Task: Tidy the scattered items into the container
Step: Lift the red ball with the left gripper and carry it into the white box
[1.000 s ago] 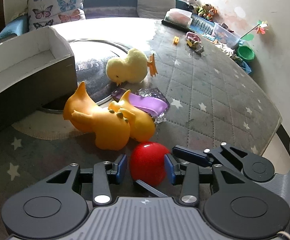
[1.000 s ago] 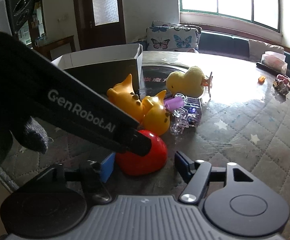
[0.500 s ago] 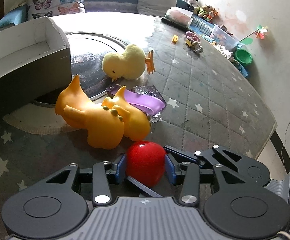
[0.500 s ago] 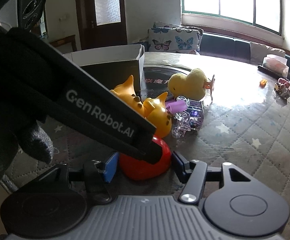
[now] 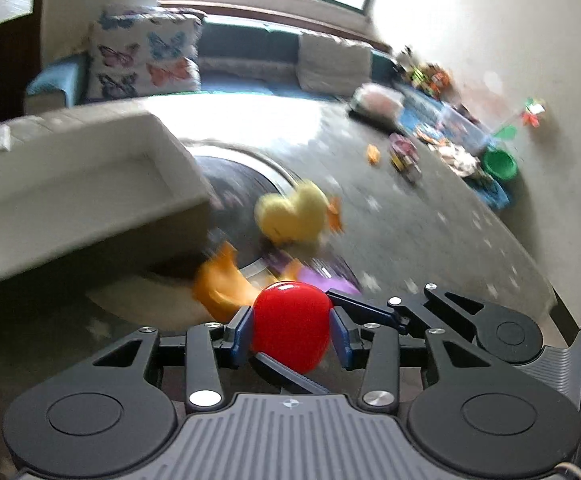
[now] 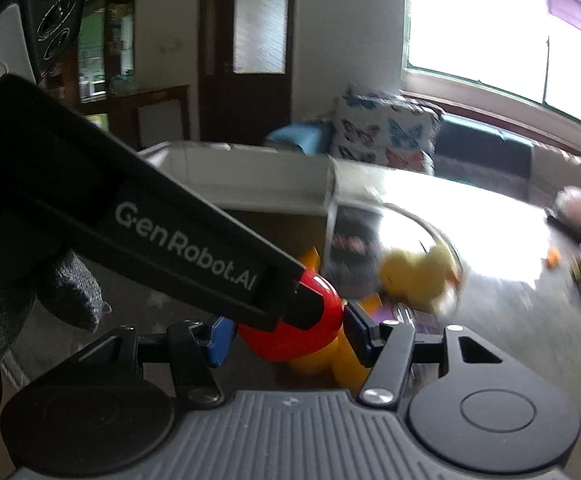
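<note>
A glossy red toy [image 5: 290, 320] hangs above the table with both grippers on it. My left gripper [image 5: 290, 330] is shut on it, blue pads pressing its sides. My right gripper [image 6: 288, 334] is also shut on the red toy [image 6: 290, 346], and the left gripper's black finger [image 6: 194, 248] crosses in front of it. The open white box [image 5: 70, 200] stands to the left on the table. An orange rubber toy [image 5: 222, 284], a purple packet [image 5: 326, 280] and a yellow plush chick [image 5: 294, 216] lie below and beyond the red toy.
The box's front wall [image 6: 250, 216] rises just behind the orange toys [image 6: 318, 360]. Small toys [image 5: 402, 156] lie far right on the quilted table cover. A green bowl [image 5: 498, 164] and clutter sit along the wall. A gloved hand [image 6: 18, 292] is at the left.
The right jaws closed onto the red toy. Both grippers then lifted it off the table together, and both views tilted up toward the box and window.
</note>
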